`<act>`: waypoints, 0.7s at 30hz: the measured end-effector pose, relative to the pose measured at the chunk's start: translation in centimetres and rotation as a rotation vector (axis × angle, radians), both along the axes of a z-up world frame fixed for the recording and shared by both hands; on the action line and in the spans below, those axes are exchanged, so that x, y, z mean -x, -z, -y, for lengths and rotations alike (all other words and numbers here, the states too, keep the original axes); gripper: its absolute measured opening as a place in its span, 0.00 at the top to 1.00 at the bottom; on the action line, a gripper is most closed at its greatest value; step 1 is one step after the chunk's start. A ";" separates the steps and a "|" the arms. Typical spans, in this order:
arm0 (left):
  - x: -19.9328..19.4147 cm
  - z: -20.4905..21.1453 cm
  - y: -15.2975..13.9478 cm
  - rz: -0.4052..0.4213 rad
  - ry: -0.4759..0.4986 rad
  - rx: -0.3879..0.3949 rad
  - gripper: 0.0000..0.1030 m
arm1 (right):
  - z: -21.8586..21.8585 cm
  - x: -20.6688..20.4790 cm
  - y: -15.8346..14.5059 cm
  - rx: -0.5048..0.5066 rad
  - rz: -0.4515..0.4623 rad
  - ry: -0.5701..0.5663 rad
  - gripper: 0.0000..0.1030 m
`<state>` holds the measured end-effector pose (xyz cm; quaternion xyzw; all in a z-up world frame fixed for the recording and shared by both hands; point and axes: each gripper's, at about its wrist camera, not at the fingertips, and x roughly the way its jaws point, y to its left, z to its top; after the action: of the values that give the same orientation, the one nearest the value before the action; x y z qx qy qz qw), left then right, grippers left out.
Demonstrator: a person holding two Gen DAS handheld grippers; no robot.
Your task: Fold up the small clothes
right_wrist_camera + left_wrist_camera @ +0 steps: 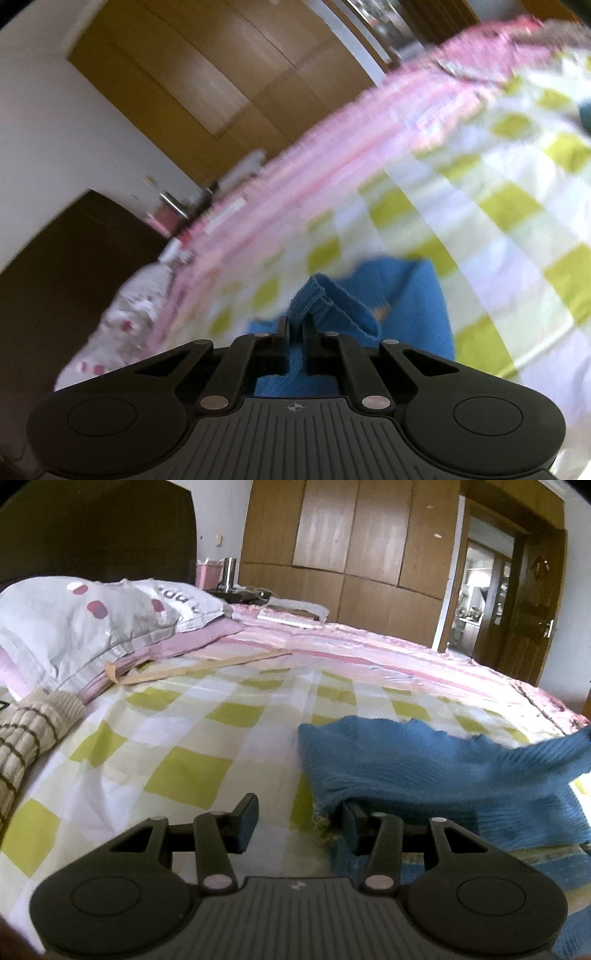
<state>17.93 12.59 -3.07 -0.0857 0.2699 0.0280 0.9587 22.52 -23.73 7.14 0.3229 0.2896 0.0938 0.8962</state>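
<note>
In the left wrist view, the left gripper (300, 821) sits low over a bed covered by a green-and-white checked sheet (177, 746), its jaws standing partly apart with bare sheet showing in the gap. The blue knitted garment (424, 771) lies on that sheet to the right of the gripper; its near edge drapes over the tip of the right-hand finger (352, 825), while the left-hand finger is clear of it, so nothing is pinched. Its far right portion rises off the sheet toward the picture's edge. Left of the blue garment, well apart from it, a beige striped knit piece (26, 738) lies at the sheet's edge, and beyond that rests a grey pillow with pink spots (92, 624) on a pink one. Behind the checked sheet a pink striped cover (351, 646) runs toward a wooden wardrobe (351, 542) and an open doorway (484, 583). In the right wrist view, blurred and tilted, the right gripper (294, 326) has its jaws drawn nearly together, clamping a folded ridge of the blue knitted garment (417, 306), which stands up between the fingers; the rest of the garment hangs down to the checked sheet (517, 206) behind and right of the gripper.
</note>
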 end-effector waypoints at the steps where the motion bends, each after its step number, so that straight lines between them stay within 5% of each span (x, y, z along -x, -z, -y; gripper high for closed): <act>1: -0.1 0.1 0.0 -0.003 0.004 -0.004 0.50 | 0.2 0.5 -0.2 0.005 0.018 0.004 0.94; 9: -0.3 0.9 0.5 -0.046 0.030 -0.051 0.50 | 1.8 0.9 5.2 0.096 -0.193 0.059 0.89; 21: 2.1 -0.3 -1.9 0.067 -0.030 -0.021 0.50 | 0.7 2.9 0.9 0.316 -0.072 0.054 0.89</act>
<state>15.84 12.91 -1.21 -0.0803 0.2361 0.0425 0.9675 19.64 -24.39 6.26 0.1886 0.3237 0.0113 0.9271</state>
